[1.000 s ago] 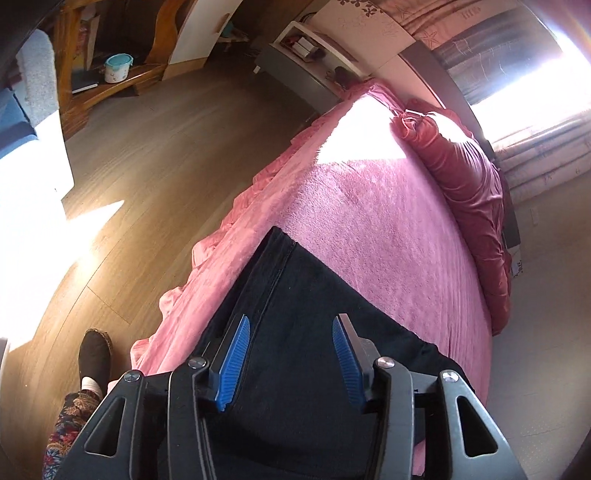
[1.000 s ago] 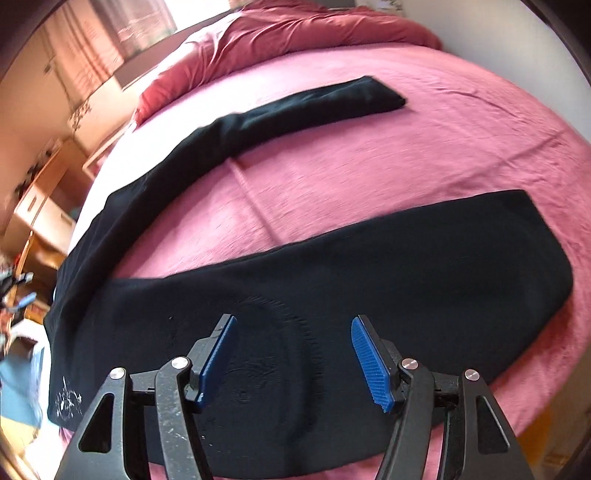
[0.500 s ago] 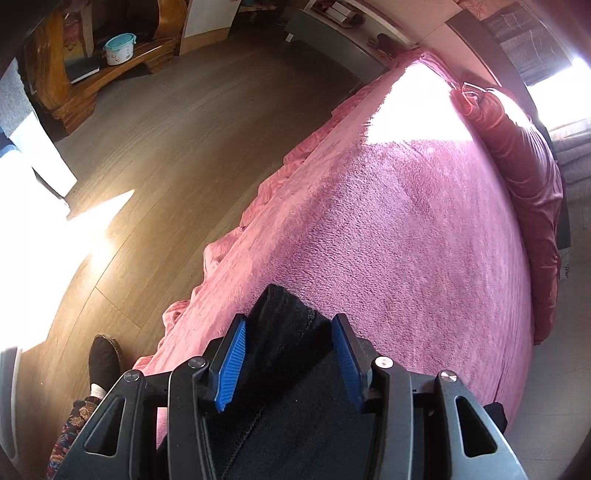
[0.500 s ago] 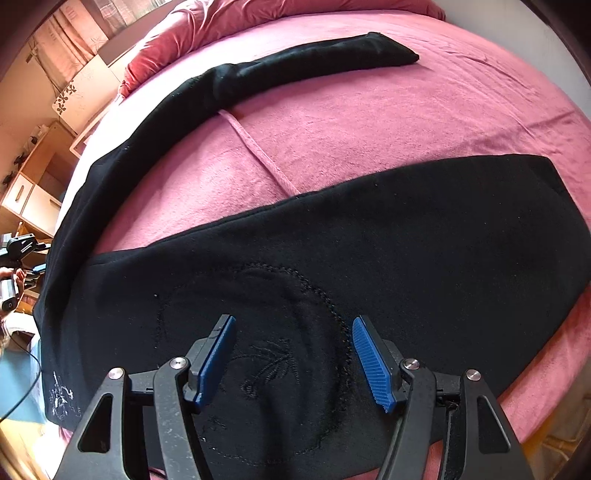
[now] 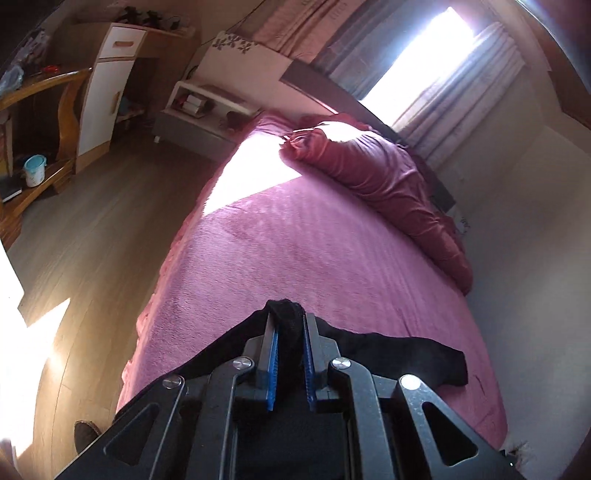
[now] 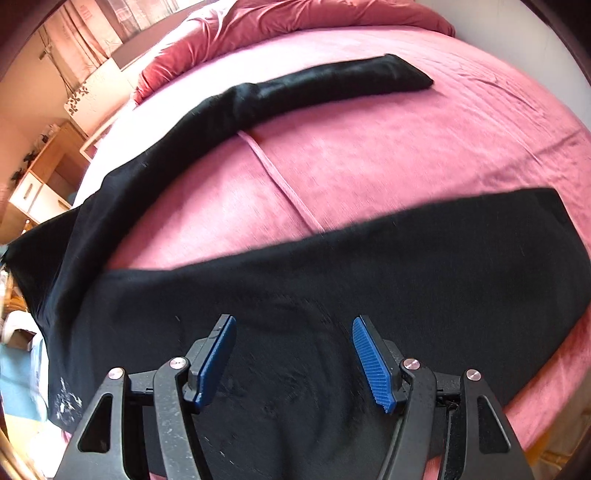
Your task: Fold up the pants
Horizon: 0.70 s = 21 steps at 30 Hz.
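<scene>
Left tongs [image 5: 290, 332]: jaws had just been closing and were clamped on a bunched fold of the pants [image 5: 406, 350], black cloth pinched between the blue pads [image 5: 274, 365] and poking out past the tips. The gripped edge looked raised off the bed [image 5: 295, 236]; a strip of the same cloth trailed right of the tongs and lay on the pink cover. Past the pants, the cover was bare up to a red duvet [image 5: 388, 184] heaped at the head of the bed, under the window [image 5: 424, 48]. Left of the bed: wood floor [image 5: 92, 240], a grey nightstand [image 5: 195, 122] at the head end, a white cabinet [image 5: 107, 85] further left.

Right tongs [image 6: 293, 354]: wide open, nothing between the pads [image 6: 369, 365], hovering over the pants [image 6: 369, 280]. From this view the pants were spread across the bed [image 6: 388, 147]: one leg lay broad and flat directly under and beyond the tongs, running to the right; the other leg curved away on the far side of the bed, ending near the duvet [image 6: 295, 22]. The legs were well apart, pink cover showing between them, with a raised crease [image 6: 280, 181] in the cover running from the far leg to the near one. Waist end was at the left edge of the bed, a small pale print [image 6: 68, 402] near it. Can't tell if the right tips touched the cloth.
</scene>
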{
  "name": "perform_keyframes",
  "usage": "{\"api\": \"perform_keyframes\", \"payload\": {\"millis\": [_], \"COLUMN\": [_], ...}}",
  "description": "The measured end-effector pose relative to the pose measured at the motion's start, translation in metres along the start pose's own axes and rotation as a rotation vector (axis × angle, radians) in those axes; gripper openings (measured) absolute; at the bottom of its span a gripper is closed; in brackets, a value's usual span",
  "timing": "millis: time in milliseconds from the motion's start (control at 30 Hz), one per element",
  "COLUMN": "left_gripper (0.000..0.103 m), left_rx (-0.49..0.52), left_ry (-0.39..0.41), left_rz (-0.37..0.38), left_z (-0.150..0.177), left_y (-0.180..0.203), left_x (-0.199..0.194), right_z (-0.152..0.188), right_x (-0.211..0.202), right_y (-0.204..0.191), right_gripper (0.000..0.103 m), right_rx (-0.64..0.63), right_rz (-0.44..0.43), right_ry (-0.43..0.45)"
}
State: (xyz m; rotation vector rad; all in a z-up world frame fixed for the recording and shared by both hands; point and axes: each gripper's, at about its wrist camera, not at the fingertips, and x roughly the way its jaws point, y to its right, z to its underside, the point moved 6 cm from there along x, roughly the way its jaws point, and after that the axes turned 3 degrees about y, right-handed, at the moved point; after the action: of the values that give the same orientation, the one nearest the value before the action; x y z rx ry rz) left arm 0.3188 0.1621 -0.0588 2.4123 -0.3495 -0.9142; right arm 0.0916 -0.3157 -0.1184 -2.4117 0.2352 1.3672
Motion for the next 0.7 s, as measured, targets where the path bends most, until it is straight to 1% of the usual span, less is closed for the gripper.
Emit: {"api": "perform_keyframes", "payload": {"millis": [33, 67, 167, 267, 300, 333, 400, 433, 467, 500, 567, 600, 633, 667, 700], "left_gripper": [0.006, 0.005, 0.004, 0.003, 0.003, 0.003, 0.003, 0.003, 0.006, 0.011, 0.037, 0.041, 0.049, 0.057, 0.06], "left_rx": [0.018, 0.036, 0.084, 0.136, 0.148, 0.16, 0.13, 0.106, 0.09, 0.081, 0.022, -0.013, -0.033, -0.035, -0.033], "left_ry": [0.006, 0.014, 0.017, 0.015, 0.006, -0.003, -0.032, -0.06, -0.076, -0.1, -0.138, -0.153, -0.164, -0.158, -0.151], "left_rz": [0.039, 0.071, 0.156, 0.202, 0.203, 0.181, 0.144, 0.11, 0.05, 0.005, -0.039, -0.061, -0.082, -0.117, -0.159], "left_z": [0.006, 0.012, 0.032, 0.052, 0.059, 0.064, 0.072, 0.074, 0.077, 0.079, 0.079, 0.077, 0.074, 0.069, 0.063], "left_y": [0.01, 0.018, 0.039, 0.056, 0.058, 0.057, 0.043, 0.032, 0.019, 0.006, -0.02, -0.032, -0.043, -0.053, -0.064], "left_x": [-0.015, -0.028, -0.063, -0.088, -0.092, -0.092, -0.086, -0.08, -0.074, -0.068, -0.056, -0.049, -0.043, -0.036, -0.029], "right_z": [-0.005, -0.011, -0.032, -0.053, -0.058, -0.065, -0.074, -0.075, -0.076, -0.075, -0.07, -0.067, -0.063, -0.06, -0.059], "right_x": [0.001, 0.002, 0.01, 0.017, 0.018, 0.019, 0.02, 0.018, 0.017, 0.016, 0.016, 0.017, 0.019, 0.022, 0.026], "right_y": [-0.003, -0.007, -0.022, -0.04, -0.046, -0.053, -0.068, -0.075, -0.082, -0.087, -0.094, -0.096, -0.098, -0.098, -0.097], "right_gripper": [0.066, 0.066, 0.065, 0.062, 0.06, 0.06, 0.06, 0.06, 0.06, 0.06, 0.06, 0.06, 0.06, 0.06, 0.06], "right_rx": [0.004, 0.006, 0.005, 0.008, 0.002, -0.004, -0.016, -0.031, -0.048, -0.064, -0.091, -0.095, -0.096, -0.097, -0.1], "right_rz": [-0.019, -0.037, -0.091, -0.139, -0.143, -0.15, -0.159, -0.164, -0.17, -0.171, -0.163, -0.165, -0.167, -0.162, -0.154], "right_ry": [0.004, 0.004, 0.001, -0.001, 0.002, 0.003, 0.006, 0.011, 0.015, 0.019, 0.021, 0.015, 0.004, -0.005, -0.012]}}
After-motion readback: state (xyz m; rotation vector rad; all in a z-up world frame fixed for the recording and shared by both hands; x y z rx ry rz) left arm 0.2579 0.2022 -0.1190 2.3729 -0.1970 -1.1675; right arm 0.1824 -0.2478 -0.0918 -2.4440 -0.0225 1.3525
